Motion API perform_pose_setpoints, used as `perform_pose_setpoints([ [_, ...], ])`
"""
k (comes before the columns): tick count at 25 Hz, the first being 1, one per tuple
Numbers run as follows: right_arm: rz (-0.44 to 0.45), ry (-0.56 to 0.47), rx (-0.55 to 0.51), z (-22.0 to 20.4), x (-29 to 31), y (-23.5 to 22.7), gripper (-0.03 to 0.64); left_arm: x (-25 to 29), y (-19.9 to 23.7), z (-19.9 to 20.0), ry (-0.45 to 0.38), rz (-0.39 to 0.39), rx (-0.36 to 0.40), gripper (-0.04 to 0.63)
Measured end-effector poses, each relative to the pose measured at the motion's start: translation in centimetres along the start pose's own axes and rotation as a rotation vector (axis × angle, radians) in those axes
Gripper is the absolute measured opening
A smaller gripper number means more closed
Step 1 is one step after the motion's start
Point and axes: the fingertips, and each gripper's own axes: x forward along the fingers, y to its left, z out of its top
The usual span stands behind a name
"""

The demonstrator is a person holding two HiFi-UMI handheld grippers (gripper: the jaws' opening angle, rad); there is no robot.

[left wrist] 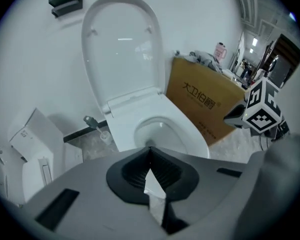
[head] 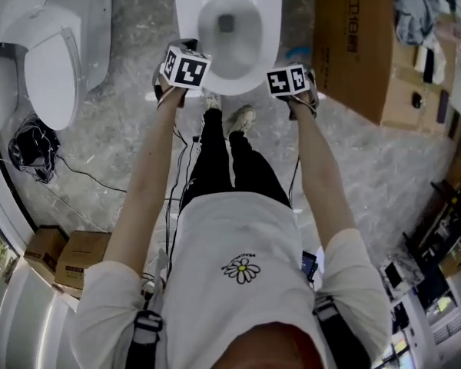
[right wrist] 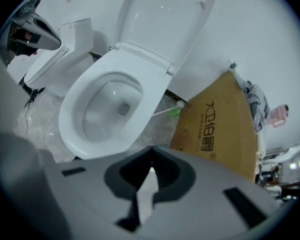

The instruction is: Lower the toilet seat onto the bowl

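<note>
Left tool (left wrist: 150,151) and right tool (right wrist: 151,154), both clenched shut on nothing, hang above the front of the toilet bowl (right wrist: 72,109). Toilet seat (left wrist: 121,49) stands upright behind the bowl. Cardboard box (left wrist: 205,101) leans beside the bowl.

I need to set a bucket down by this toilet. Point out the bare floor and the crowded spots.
Bare floor runs between the spare toilet at left and the open toilet. A wider bare stretch lies between the cardboard box and the person's right arm. Crowded: the cable bundle and small boxes at left, clutter along the right edge.
</note>
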Motion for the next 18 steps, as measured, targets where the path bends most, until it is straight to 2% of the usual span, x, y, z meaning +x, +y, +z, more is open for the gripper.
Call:
perform_pose_setpoints([
  [2,-0.022,-0.077,0.046,2.5,-3.1,-2.5,0.031,-3.0,0.1,3.6,-0.063,0.018,-0.009,0.021],
  [4,-0.042,-0.198,0.100,6.6,-5.9,-4.7,0.031,-5.6,1.2,7.7,-0.154,0.056,-0.026,0.020],
  [6,-0.042,-0.318,0.136,9.2,-9.5,-5.7,0.031,-9.2,1.9,10.1,-0.246,0.092,-0.102,0.020],
  [8,-0.035,-0.434,0.147,10.6,-13.9,-6.0,0.031,-13.2,1.2,11.5,-0.327,0.087,-0.187,0.020],
  [9,-0.036,-0.494,0.145,11.5,-16.4,-6.2,0.031,-15.1,0.6,12.4,-0.369,0.082,-0.203,0.020],
  [13,-0.040,-0.724,0.161,14.7,-26.6,-7.3,0.031,-22.5,-1.3,17.1,-0.549,0.117,-0.135,0.020],
  [18,0.036,-1.042,0.267,16.9,-38.3,-7.4,0.031,-32.4,-2.7,20.8,-0.822,0.140,-0.174,0.020],
])
